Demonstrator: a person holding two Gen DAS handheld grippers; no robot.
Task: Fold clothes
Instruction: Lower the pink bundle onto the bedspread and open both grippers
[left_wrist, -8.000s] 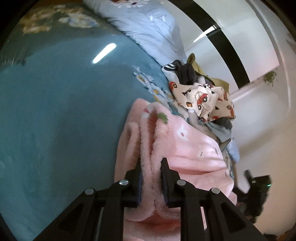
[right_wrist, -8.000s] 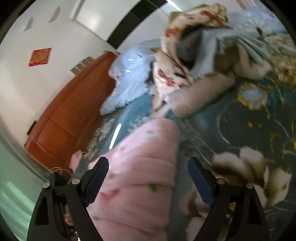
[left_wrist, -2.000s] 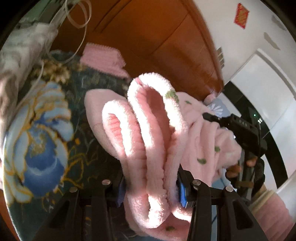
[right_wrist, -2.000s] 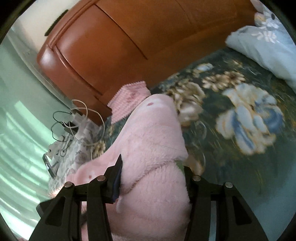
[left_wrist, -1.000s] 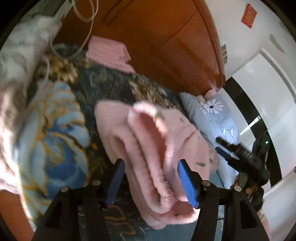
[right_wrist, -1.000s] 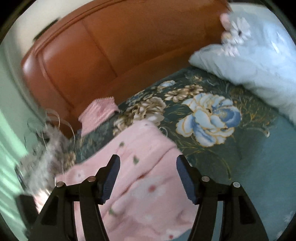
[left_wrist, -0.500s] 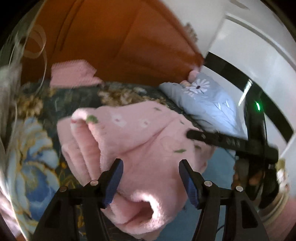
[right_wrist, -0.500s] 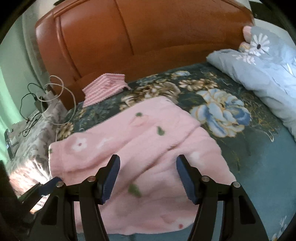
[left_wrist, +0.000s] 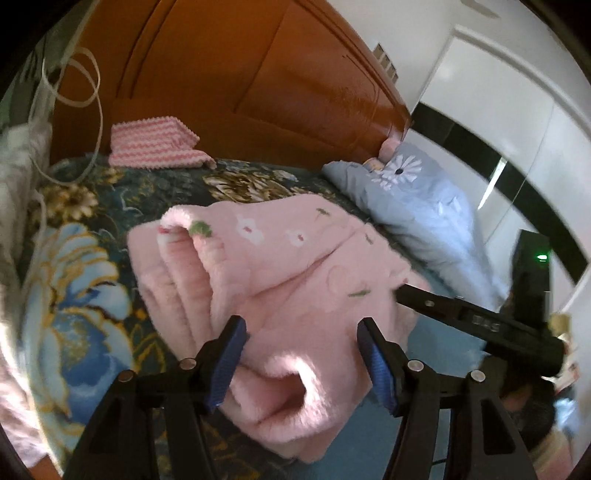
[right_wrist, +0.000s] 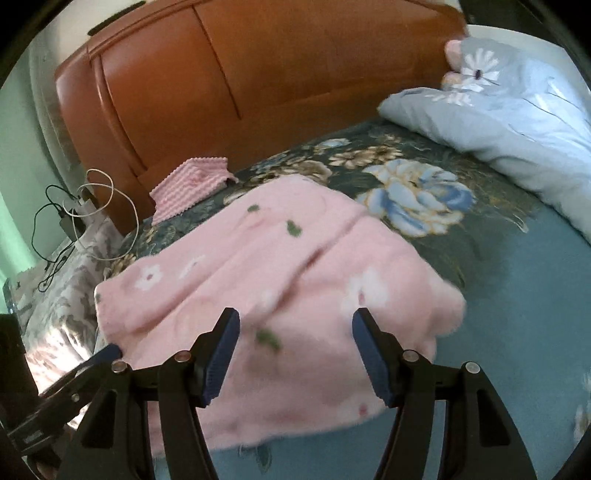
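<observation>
Where left-wrist reaches: pink fleece's (left_wrist: 295, 266) rolled layers.

Both wrist views close above bed (left_wrist: 92, 332)

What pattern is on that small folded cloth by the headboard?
Pink and white zigzag stripes on the cloth; clearest in the left wrist view.

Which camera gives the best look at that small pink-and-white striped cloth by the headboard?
The left wrist view: the pink-and-white striped cloth appears sharp, its zigzag stripes clear. The right wrist view shows it blurrier.
</observation>
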